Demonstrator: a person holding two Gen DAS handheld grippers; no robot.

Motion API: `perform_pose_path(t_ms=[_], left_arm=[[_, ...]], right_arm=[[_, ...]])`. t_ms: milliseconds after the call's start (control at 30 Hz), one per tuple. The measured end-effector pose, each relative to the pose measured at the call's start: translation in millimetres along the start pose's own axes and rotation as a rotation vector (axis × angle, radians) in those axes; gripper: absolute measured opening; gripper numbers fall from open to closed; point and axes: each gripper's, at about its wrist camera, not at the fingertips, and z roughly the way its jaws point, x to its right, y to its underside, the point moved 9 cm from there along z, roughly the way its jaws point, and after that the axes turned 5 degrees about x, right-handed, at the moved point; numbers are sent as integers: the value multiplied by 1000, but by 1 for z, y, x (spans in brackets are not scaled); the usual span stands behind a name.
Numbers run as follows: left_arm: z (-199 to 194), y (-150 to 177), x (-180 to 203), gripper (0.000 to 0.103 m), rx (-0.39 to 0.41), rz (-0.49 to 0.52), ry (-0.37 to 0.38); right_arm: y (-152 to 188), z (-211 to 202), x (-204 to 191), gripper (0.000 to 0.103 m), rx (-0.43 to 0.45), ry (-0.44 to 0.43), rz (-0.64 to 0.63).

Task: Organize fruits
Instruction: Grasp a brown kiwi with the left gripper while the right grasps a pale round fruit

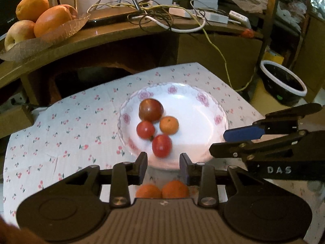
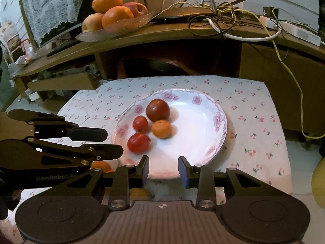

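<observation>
Above the plate (image 1: 203, 109) of gathered fruit, both my grippers, left (image 1: 163, 165) and right (image 2: 163, 169), hover with fingers parted and empty, ready for the oranges (image 1: 162, 191) left outside.

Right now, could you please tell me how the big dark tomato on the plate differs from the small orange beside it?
The dark tomato is larger and brownish red; the small orange is smaller and bright orange. The tomato sits farther back on the plate, the orange nearer the fingers. Both are round, lie loose on the plate and appear to touch.

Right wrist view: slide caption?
Open right gripper above white floral plate holding three red tomatoes and one orange.
</observation>
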Motion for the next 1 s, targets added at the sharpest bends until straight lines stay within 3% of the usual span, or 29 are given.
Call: perform_pose_path(t_ms=[633, 1000], left_arm=[[-17, 55, -10, 42, -93, 42, 41], [-6, 68, 1, 43, -125, 71, 52]], right_arm=[[44, 14, -25, 39, -141, -51, -84], [45, 22, -33, 41, -129, -50, -144]])
